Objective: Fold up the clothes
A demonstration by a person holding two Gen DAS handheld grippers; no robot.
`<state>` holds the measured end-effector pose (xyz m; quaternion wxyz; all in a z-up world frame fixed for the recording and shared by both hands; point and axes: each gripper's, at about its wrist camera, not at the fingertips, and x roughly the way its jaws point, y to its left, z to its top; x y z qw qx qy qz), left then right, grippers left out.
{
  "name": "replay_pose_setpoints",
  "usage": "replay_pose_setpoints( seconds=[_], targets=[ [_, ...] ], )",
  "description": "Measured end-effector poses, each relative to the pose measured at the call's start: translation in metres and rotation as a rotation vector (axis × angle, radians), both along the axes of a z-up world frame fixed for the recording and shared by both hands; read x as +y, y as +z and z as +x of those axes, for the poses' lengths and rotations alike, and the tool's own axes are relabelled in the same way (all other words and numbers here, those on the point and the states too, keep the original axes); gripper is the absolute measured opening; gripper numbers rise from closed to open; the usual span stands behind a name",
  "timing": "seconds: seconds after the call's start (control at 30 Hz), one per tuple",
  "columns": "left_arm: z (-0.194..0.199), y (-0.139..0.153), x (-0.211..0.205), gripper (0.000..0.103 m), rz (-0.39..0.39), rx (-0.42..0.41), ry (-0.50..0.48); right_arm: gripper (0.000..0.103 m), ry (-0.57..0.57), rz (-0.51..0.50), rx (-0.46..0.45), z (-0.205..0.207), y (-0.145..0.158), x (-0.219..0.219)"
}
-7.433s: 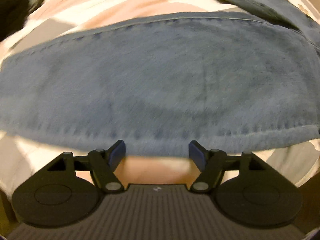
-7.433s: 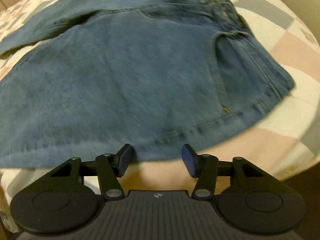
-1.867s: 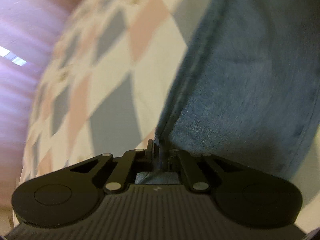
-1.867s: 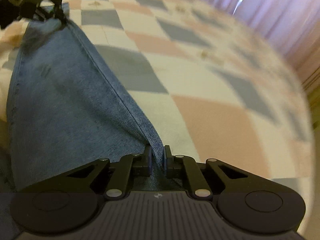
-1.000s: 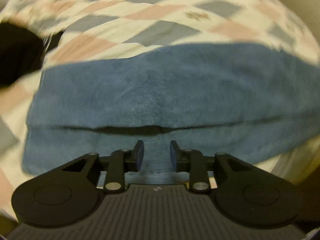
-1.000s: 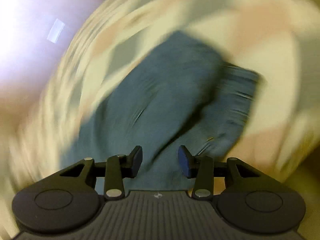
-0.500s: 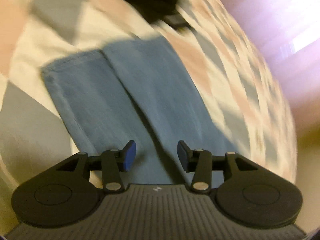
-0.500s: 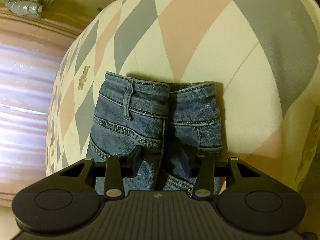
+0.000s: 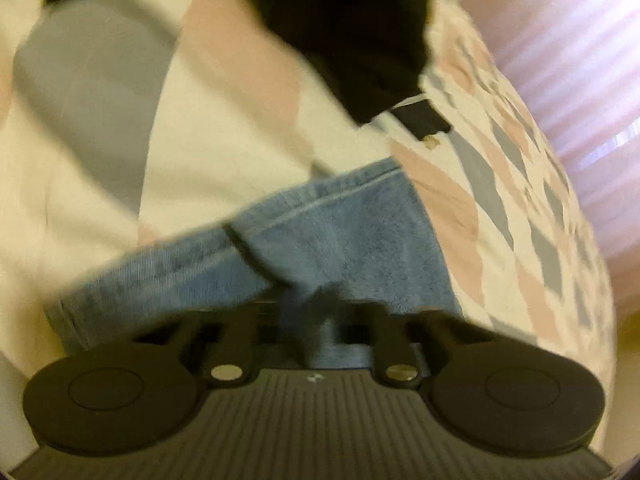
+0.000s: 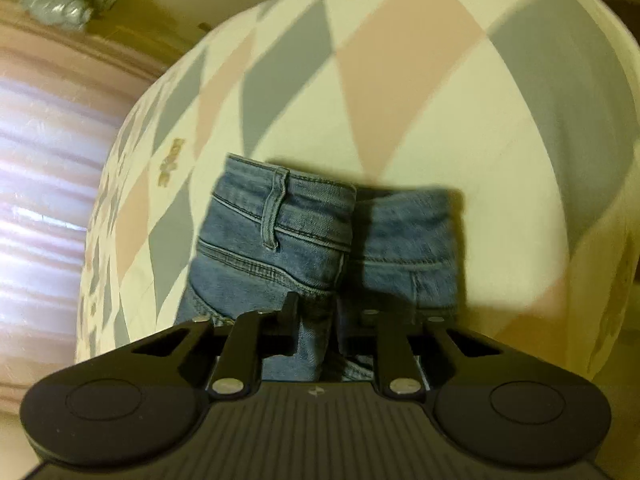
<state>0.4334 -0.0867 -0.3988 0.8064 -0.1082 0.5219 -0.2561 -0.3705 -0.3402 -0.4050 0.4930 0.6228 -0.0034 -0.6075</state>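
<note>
Denim jeans [image 10: 280, 240], folded, lie on the diamond-patterned bedspread [image 10: 400, 80] directly ahead of my grippers. Right gripper [image 10: 316, 320]: jaws drawn narrow onto a denim fold at the waistband end. Left gripper [image 9: 316, 312]: blurred, jaws close together with denim between them at the hem end; beyond it, a black garment [image 9: 360, 32].

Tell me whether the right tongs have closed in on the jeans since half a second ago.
Yes. The right tongs have narrowed onto the jeans, whose waistband sits in much the same place on the quilt.
</note>
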Motion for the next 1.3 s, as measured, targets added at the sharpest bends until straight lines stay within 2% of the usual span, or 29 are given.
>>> replay_pose_setpoints(
  seconds=[0.07,0.17,0.23,0.27,0.33,0.43,0.53,0.57,0.6,0.63,0.7,0.73,0.77,0.8,0.97,1.03,1.1,1.2,1.3],
  targets=[
    [-0.007,0.025,0.003,0.003,-0.024,-0.090,-0.079,0.014,0.025,-0.046,0.016,0.001,0.015,-0.001],
    [-0.023,0.069,0.013,0.003,-0.083,-0.198,-0.158,0.013,0.041,-0.140,-0.032,-0.004,0.039,0.002],
    [-0.037,0.092,0.033,0.003,-0.119,-0.257,-0.176,0.013,0.051,-0.182,-0.034,-0.011,0.055,0.009],
    [-0.043,0.098,0.043,0.003,-0.109,-0.283,-0.178,0.013,0.049,-0.194,-0.037,-0.016,0.061,0.014],
    [-0.049,0.086,0.062,0.003,-0.055,-0.263,-0.146,0.013,0.056,-0.172,-0.027,-0.024,0.058,0.023],
    [-0.048,0.027,0.075,0.004,0.080,-0.127,-0.104,0.016,0.077,-0.077,0.019,-0.026,0.036,0.032],
    [-0.047,-0.019,0.080,0.006,0.126,-0.014,-0.046,0.023,0.063,0.027,0.017,-0.022,0.003,0.032],
    [-0.048,-0.024,0.084,0.006,0.103,-0.002,-0.019,0.026,0.063,0.032,0.009,-0.020,-0.001,0.033],
    [-0.048,-0.025,0.086,0.010,0.085,0.007,0.001,0.034,0.065,0.033,0.010,-0.017,-0.002,0.032],
    [-0.049,-0.025,0.087,0.015,0.070,0.018,0.007,0.037,0.073,0.033,0.017,-0.016,-0.001,0.032],
    [-0.048,-0.024,0.085,0.015,0.074,0.023,-0.006,0.037,0.078,0.029,0.025,-0.015,0.000,0.030],
    [-0.048,-0.023,0.084,0.014,0.083,0.022,-0.014,0.034,0.074,0.023,0.023,-0.016,0.001,0.030],
    [-0.047,-0.021,0.082,0.011,0.092,0.019,-0.022,0.014,0.066,0.016,0.016,-0.017,0.002,0.029],
    [-0.046,-0.019,0.079,0.001,0.101,0.012,-0.024,0.010,0.064,0.005,0.015,-0.017,0.005,0.029],
    [-0.051,0.008,0.079,0.000,0.083,-0.065,-0.069,0.006,0.127,-0.118,0.042,-0.011,0.040,0.027],
    [-0.055,0.019,0.086,0.001,0.068,-0.090,-0.085,0.006,0.141,-0.130,0.048,-0.016,0.051,0.032],
    [-0.057,0.023,0.094,0.001,0.086,-0.103,-0.095,0.006,0.130,-0.105,0.044,-0.022,0.050,0.035],
    [-0.057,0.012,0.100,0.001,0.130,-0.082,-0.090,0.006,0.096,0.002,0.040,-0.028,0.023,0.036],
    [-0.059,0.002,0.096,0.001,0.157,-0.076,-0.081,0.006,0.069,0.017,0.049,-0.023,0.012,0.035]
  ],
)
